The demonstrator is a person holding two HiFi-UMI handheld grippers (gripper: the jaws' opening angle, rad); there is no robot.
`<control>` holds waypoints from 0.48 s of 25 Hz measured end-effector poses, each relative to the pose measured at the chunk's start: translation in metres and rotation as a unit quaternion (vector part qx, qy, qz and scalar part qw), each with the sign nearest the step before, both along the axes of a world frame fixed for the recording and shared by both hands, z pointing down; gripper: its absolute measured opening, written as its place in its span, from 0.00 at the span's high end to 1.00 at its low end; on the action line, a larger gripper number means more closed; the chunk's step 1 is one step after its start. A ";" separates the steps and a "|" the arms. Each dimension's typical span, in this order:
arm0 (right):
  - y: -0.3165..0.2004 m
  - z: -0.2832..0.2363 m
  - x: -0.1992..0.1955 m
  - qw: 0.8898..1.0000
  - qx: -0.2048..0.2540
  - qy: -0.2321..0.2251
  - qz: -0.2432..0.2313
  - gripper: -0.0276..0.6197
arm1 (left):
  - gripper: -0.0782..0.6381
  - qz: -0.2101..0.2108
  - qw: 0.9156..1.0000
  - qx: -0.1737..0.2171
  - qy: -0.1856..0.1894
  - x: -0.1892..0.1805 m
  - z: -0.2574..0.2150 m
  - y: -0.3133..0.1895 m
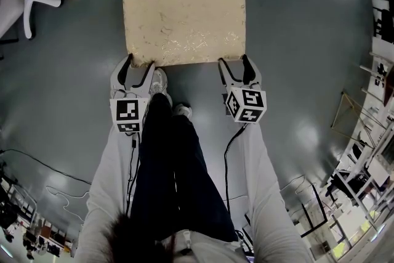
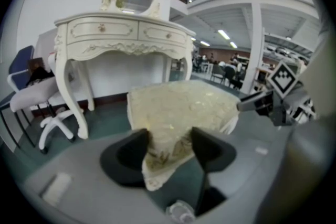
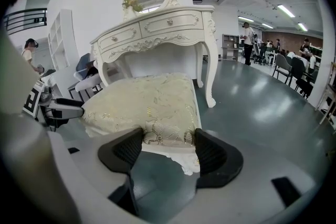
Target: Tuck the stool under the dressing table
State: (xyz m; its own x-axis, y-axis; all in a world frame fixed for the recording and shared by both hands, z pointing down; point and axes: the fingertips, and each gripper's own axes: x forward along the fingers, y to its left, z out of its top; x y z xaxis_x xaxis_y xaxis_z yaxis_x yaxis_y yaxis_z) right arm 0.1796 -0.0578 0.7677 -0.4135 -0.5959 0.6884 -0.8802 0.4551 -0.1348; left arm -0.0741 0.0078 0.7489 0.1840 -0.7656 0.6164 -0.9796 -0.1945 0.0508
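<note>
Glossy grey floor (image 1: 308,71). Cream stool (image 1: 183,21) with a gold-patterned cushion, long side running left-right, table (image 3: 157,29) beyond it. Left gripper (image 1: 138,64) and right gripper (image 1: 234,63) each pinch a near corner.

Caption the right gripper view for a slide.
The right gripper grips the cream floral-cushioned stool by its near edge, facing the ornate white dressing table.

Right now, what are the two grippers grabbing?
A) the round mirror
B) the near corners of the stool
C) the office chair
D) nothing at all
B: the left gripper and the right gripper each have their jaws pressed on a near corner of the stool, one gripper at each corner of its cushion.
</note>
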 end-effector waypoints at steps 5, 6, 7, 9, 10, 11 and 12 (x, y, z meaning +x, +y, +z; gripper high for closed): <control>-0.025 0.000 -0.013 1.000 0.002 -0.002 0.012 0.46 | 0.51 0.007 1.000 0.001 -0.005 -0.015 0.000 -0.031; -0.029 0.000 -0.015 1.000 0.002 0.000 0.014 0.46 | 0.51 0.010 1.000 0.000 -0.004 -0.017 0.000 -0.035; -0.031 0.001 -0.016 1.000 0.002 0.001 0.015 0.46 | 0.51 0.013 1.000 -0.001 -0.002 -0.018 0.001 -0.037; -0.037 0.000 -0.018 1.000 0.001 0.003 0.015 0.46 | 0.51 0.016 1.000 -0.002 0.001 -0.019 0.000 -0.043; -0.043 -0.001 -0.020 1.000 -0.001 0.003 0.015 0.46 | 0.51 0.016 1.000 -0.003 0.001 -0.022 -0.001 -0.049; -0.049 -0.002 -0.023 1.000 -0.002 0.003 0.016 0.46 | 0.51 0.016 1.000 -0.004 0.000 -0.025 -0.003 -0.056; -0.054 -0.003 -0.026 1.000 -0.003 0.003 0.018 0.46 | 0.51 0.016 1.000 -0.005 -0.002 -0.028 -0.003 -0.062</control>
